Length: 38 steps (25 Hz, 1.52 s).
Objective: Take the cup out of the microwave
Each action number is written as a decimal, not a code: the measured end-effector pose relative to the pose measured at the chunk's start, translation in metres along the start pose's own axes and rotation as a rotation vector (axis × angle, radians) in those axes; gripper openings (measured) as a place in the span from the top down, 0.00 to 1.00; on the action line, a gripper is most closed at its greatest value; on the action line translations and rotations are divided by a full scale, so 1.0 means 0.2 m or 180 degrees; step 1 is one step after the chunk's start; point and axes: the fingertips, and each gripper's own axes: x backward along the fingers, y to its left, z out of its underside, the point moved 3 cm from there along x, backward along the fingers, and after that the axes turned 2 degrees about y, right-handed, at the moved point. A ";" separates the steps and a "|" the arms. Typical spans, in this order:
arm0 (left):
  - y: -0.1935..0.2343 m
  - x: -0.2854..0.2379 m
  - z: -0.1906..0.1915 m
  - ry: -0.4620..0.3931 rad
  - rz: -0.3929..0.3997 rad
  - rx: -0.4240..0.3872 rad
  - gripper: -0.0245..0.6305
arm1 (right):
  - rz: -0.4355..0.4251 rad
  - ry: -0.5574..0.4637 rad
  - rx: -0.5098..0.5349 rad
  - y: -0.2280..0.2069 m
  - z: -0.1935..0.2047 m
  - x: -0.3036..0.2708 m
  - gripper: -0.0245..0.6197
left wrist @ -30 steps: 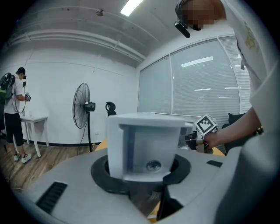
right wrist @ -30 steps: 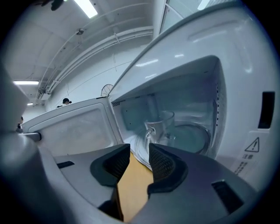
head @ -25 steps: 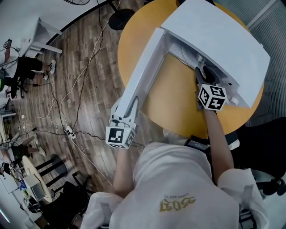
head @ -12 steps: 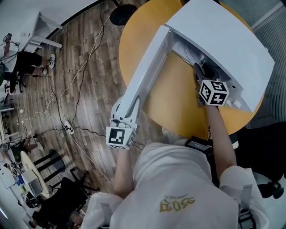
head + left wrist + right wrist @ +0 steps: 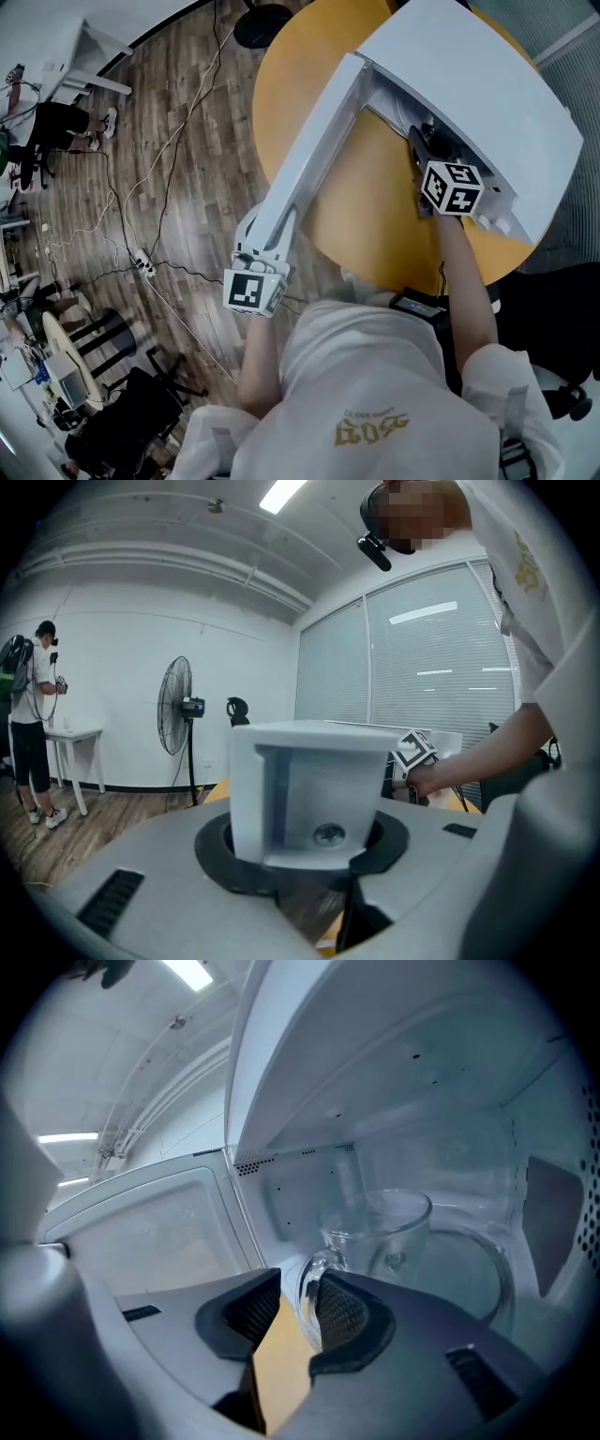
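A white microwave (image 5: 469, 84) stands on a round yellow table (image 5: 281, 75), its door (image 5: 314, 141) swung wide open toward me. Inside, a clear glass cup (image 5: 384, 1232) stands upright on the glass turntable (image 5: 478, 1269). My right gripper (image 5: 298, 1312) reaches into the cavity. Its jaws have just been closing around the cup's handle (image 5: 307, 1293), which lies against the right pad with a gap to the left pad. In the head view its fingertips are hidden under the microwave's top. My left gripper (image 5: 305, 841) is shut on the free end of the door (image 5: 309, 780).
Cables and a power strip (image 5: 142, 274) lie on the wooden floor left of the table. A standing fan (image 5: 175, 705) and a person (image 5: 33, 724) are across the room. A black chair (image 5: 562, 281) stands at the right.
My right gripper has pushed a little further into the microwave. The left gripper stays on the door's end.
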 end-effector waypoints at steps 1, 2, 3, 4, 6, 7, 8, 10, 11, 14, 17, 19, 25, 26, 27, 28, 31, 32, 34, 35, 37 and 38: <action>0.00 0.00 0.00 -0.0001 0.0003 -0.0003 0.71 | -0.0029 -0.0011 -0.0022 0.00 0.00 -0.01 0.78; 0.00 0.00 0.00 -0.0002 0.0005 -0.0004 0.71 | -0.0054 -0.0021 -0.0036 0.01 -0.01 -0.01 0.78; 0.00 0.00 0.00 -0.0002 0.0009 -0.0004 0.71 | -0.0068 -0.0029 -0.0037 0.01 -0.01 -0.02 0.78; 0.01 0.00 0.00 -0.0002 0.0013 -0.0004 0.71 | -0.0070 -0.0034 -0.0033 0.01 -0.01 -0.02 0.78; 0.01 0.00 0.00 -0.0001 0.0020 -0.0005 0.71 | -0.0056 -0.0040 -0.0028 0.01 -0.02 -0.03 0.79; 0.01 0.00 0.00 -0.0001 0.0022 -0.0006 0.71 | -0.0037 -0.0041 -0.0022 0.01 -0.02 -0.03 0.80; 0.01 0.00 -0.01 -0.0002 0.0024 -0.0008 0.71 | -0.0006 -0.0039 -0.0003 0.00 -0.02 -0.04 0.82; 0.01 0.00 0.00 -0.0003 0.0031 -0.0009 0.71 | 0.0059 -0.0035 0.0082 -0.02 -0.02 -0.04 0.90; 0.01 0.00 0.00 -0.0003 0.0035 -0.0009 0.71 | 0.0072 -0.0036 0.0131 -0.03 -0.01 -0.03 0.90; 0.01 0.00 0.00 0.0007 0.0043 -0.0014 0.71 | 0.0073 -0.0054 0.0197 -0.03 -0.01 -0.03 0.90; 0.02 0.00 0.00 0.0002 0.0050 -0.0019 0.71 | 0.0087 -0.0059 0.0210 -0.02 -0.02 -0.03 0.90; 0.02 0.00 0.00 0.0000 0.0057 -0.0028 0.71 | 0.0084 -0.0072 0.0209 -0.02 -0.02 -0.03 0.90; 0.02 0.00 0.00 -0.0005 0.0052 -0.0026 0.71 | 0.0025 -0.0101 0.0233 0.00 -0.02 -0.02 0.90; 0.02 0.00 0.00 -0.0008 0.0056 -0.0029 0.71 | 0.0013 -0.0114 0.0211 0.00 -0.02 -0.01 0.90; 0.02 0.00 0.00 -0.0010 0.0061 -0.0033 0.71 | -0.0001 -0.0129 0.0189 0.01 -0.02 -0.01 0.90; 0.02 0.00 0.01 -0.0010 0.0063 -0.0035 0.71 | -0.0017 -0.0147 0.0171 0.01 -0.03 0.00 0.91; 0.02 0.00 0.01 -0.0009 0.0063 -0.0021 0.71 | -0.0059 -0.0203 0.0159 0.04 -0.05 0.01 0.92; 0.03 -0.01 0.01 -0.0012 0.0067 -0.0021 0.71 | -0.0071 -0.0219 0.0166 0.04 -0.05 0.01 0.92; 0.03 0.00 0.00 -0.0016 0.0072 -0.0026 0.71 | -0.0098 -0.0240 0.0177 0.06 -0.06 0.02 0.92; 0.03 0.00 0.00 -0.0013 0.0068 -0.0028 0.71 | -0.0116 -0.0248 0.0170 0.07 -0.05 0.03 0.93; 0.03 -0.01 0.00 -0.0015 0.0065 -0.0030 0.71 | -0.0160 -0.0266 0.0134 0.08 -0.05 0.03 0.93; 0.03 -0.01 0.00 -0.0018 0.0067 -0.0030 0.71 | -0.0180 -0.0272 0.0117 0.09 -0.05 0.04 0.93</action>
